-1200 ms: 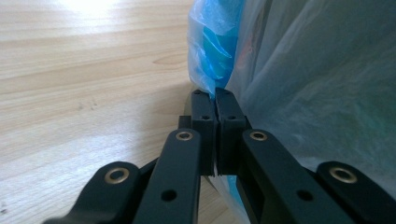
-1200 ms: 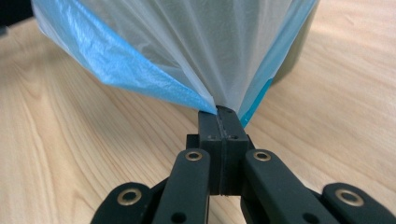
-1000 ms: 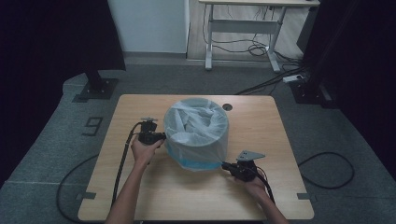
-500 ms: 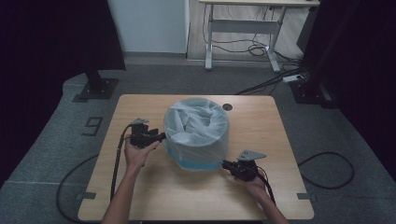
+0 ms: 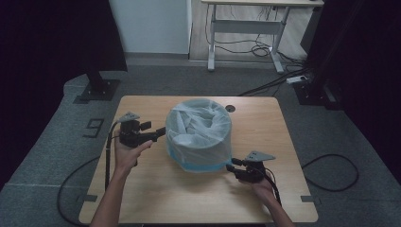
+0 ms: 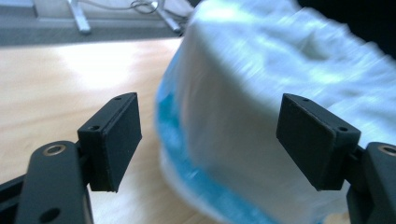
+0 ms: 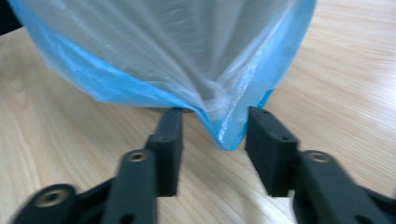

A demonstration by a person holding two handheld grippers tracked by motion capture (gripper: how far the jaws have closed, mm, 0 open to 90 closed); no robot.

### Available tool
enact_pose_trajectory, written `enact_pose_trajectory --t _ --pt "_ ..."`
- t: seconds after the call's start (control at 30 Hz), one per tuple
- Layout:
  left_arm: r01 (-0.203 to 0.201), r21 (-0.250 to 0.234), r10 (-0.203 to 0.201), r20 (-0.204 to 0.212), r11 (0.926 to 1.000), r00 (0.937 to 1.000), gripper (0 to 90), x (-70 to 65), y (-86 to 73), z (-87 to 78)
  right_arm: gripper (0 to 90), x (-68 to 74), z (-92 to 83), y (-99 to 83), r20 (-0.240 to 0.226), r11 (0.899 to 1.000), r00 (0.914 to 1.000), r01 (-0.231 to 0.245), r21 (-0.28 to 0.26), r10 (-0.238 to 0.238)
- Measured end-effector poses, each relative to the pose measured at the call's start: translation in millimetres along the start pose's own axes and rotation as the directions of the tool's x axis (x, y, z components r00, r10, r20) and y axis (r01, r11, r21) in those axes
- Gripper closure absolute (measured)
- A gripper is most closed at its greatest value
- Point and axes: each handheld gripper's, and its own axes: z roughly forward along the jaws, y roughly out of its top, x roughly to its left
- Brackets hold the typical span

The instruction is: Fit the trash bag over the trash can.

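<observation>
The person's forearms are bare, with no sleeve or glove on either. The black left gripper (image 5: 160, 132) carries a grey three-cornered plate (image 5: 128, 116) on top, and a black cable (image 5: 108, 156) trails from it in a long loop. The black right gripper (image 5: 230, 167) bears a like grey plate (image 5: 259, 156) and a black cable (image 5: 273, 182). Each gripper has two flat, rectangular matte-black pads (image 6: 119, 135) with small screw holes, mounted on black links with brass-coloured rivets (image 6: 54, 149).

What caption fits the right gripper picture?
Open right gripper at the table, a blue corner of the bin bag hanging loose between its jaws.
</observation>
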Motion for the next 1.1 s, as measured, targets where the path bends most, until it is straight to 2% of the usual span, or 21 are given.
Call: enact_pose_trajectory --t 0.13,0.23,0.33,0.47,0.63,0.73,0.9,1.0,1.1 --pt "-0.003 0.016 0.003 0.021 0.9999 0.9998 21.9 -8.1 13.8 6.6 43.2 -4.8 -10.5 -2.2 0.046 0.999 0.9984 -0.033 -0.014 0.034" --pt "-0.007 0.035 0.006 0.031 0.9994 0.9995 22.3 -12.2 19.8 13.9 40.7 -7.8 -18.5 -3.5 0.058 0.999 0.9973 -0.044 -0.022 0.045" --pt "-0.015 0.029 0.014 0.046 0.9995 0.9988 23.8 -15.3 26.2 18.2 38.1 -11.5 -25.8 -5.0 0.067 0.998 0.9965 -0.047 -0.031 0.049" --pt "-0.037 0.025 0.036 0.053 0.9990 0.9980 23.7 -18.9 35.9 24.1 37.9 -16.6 -32.3 -5.4 0.075 0.998 0.9953 -0.058 -0.036 0.060" --pt "-0.034 0.034 0.031 0.088 0.9988 0.9957 24.8 -22.4 46.4 34.2 37.9 -21.6 -39.1 -3.8 0.086 0.995 0.9932 -0.074 -0.060 0.079" --pt "-0.039 0.046 0.034 0.090 0.9982 0.9954 25.3 -26.7 54.3 41.5 37.9 -25.6 -41.6 -5.4 0.091 0.993 0.9909 -0.093 -0.070 0.099" --pt "-0.069 0.076 0.061 0.100 0.9948 0.9931 25.5 -35.9 68.7 57.7 38.0 -34.1 -47.8 -7.2 0.113 0.985 0.9811 -0.148 -0.086 0.158" --pt "-0.067 0.095 0.054 0.131 0.9932 0.9899 26.2 -39.3 74.7 69.4 38.2 -38.0 -52.2 -7.0 0.120 0.981 0.9766 -0.167 -0.101 0.178" --pt "-0.080 0.119 0.062 0.144 0.9896 0.9876 26.6 -44.0 80.1 80.7 38.3 -41.0 -54.0 -8.1 0.129 0.979 0.9735 -0.177 -0.099 0.189"
